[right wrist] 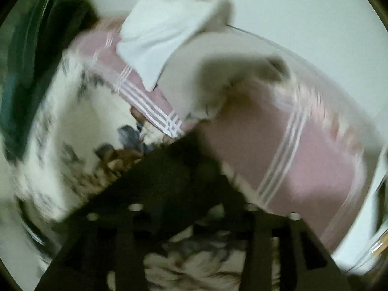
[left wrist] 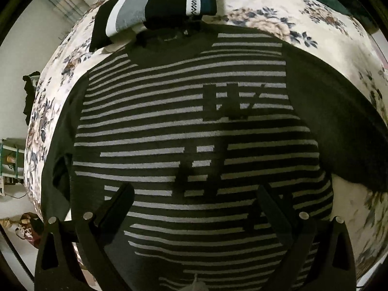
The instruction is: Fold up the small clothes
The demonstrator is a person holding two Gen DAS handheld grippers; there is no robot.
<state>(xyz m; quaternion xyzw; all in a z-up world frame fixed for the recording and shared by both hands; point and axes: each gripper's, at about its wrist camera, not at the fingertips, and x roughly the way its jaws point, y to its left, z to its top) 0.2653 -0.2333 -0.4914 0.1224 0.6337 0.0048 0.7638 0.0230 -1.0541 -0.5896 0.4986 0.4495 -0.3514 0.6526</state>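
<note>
soft, light striped sweater [left wrist: 184, 126] spread flat mid-bed on the flowered bedspread [left wrist: 278, 21], left claw [left wrist: 194, 208] spread empty above its hem, right claw [right wrist: 191, 206] too blurred to tell; best pinched at hem corners.

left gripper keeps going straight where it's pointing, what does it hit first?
Most likely the striped sweater spread on the floral bedspread. The left gripper is open above it, nothing between; depth is hard to judge.

No legible text on any surface.
</note>
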